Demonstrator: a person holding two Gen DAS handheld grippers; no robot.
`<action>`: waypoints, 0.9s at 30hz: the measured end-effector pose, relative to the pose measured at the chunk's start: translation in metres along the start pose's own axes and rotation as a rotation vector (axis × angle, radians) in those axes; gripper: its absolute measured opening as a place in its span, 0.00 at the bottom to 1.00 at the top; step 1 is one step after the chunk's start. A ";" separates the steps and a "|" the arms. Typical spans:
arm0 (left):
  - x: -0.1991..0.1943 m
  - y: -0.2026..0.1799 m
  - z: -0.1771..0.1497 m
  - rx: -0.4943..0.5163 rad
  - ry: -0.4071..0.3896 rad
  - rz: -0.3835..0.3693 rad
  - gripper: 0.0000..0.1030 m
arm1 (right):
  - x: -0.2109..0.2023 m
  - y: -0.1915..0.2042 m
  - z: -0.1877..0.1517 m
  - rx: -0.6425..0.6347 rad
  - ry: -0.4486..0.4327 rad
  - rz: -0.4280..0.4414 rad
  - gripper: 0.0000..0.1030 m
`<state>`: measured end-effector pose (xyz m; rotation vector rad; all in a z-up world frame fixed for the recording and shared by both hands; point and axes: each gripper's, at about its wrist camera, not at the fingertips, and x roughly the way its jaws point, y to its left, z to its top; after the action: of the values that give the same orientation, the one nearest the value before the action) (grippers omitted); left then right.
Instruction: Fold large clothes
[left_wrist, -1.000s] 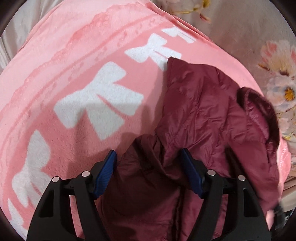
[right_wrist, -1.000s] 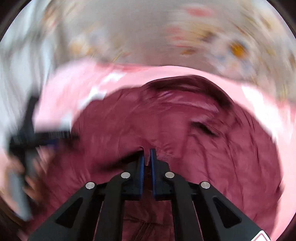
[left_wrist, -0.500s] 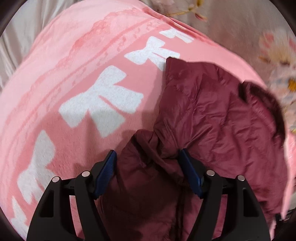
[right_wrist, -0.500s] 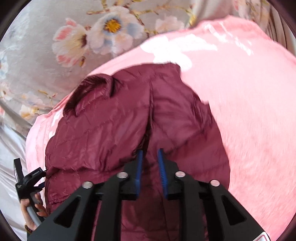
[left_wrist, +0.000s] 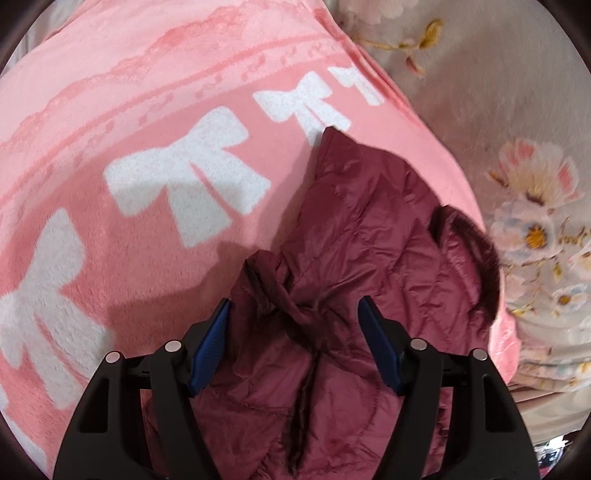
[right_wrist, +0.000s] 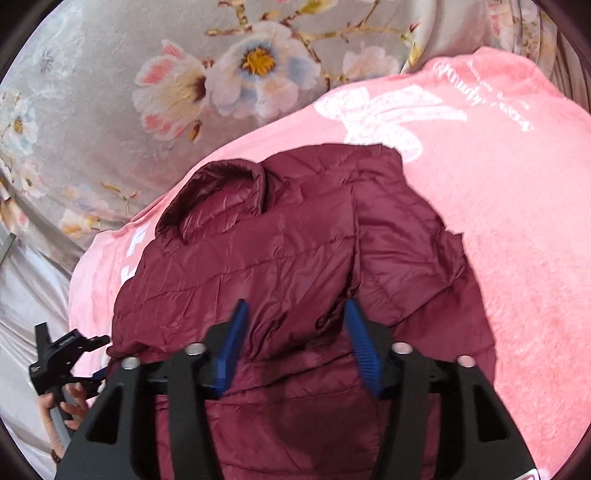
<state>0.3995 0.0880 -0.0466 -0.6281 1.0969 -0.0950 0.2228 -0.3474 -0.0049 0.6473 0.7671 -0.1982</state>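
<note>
Lying on one blanket (right_wrist: 517, 221): one jacket (right_wrist: 295, 240).

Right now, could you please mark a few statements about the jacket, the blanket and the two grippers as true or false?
1. The maroon jacket lies on a pink blanket with white bows. True.
2. The right gripper is clamped shut on the jacket. False: its jaws are opening, wide apart over the jacket and not pressing it.
3. The left gripper stands open over a bunched part of the jacket. True.
4. The jacket is blue denim. False: it is maroon and quilted.
5. The blanket rests on a bare wooden table. False: a grey floral sheet lies beneath it.
</note>
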 end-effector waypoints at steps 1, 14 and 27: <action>-0.003 -0.003 -0.001 -0.002 0.002 -0.010 0.65 | 0.002 0.000 0.001 -0.003 0.003 -0.012 0.58; 0.012 -0.010 0.000 0.011 0.016 0.035 0.11 | 0.018 0.011 0.000 -0.035 0.051 0.025 0.03; -0.003 0.012 -0.034 0.214 -0.022 0.108 0.00 | -0.004 0.003 -0.044 -0.205 0.110 -0.066 0.02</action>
<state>0.3661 0.0842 -0.0607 -0.3771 1.0807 -0.1104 0.1954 -0.3184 -0.0248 0.4417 0.9020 -0.1424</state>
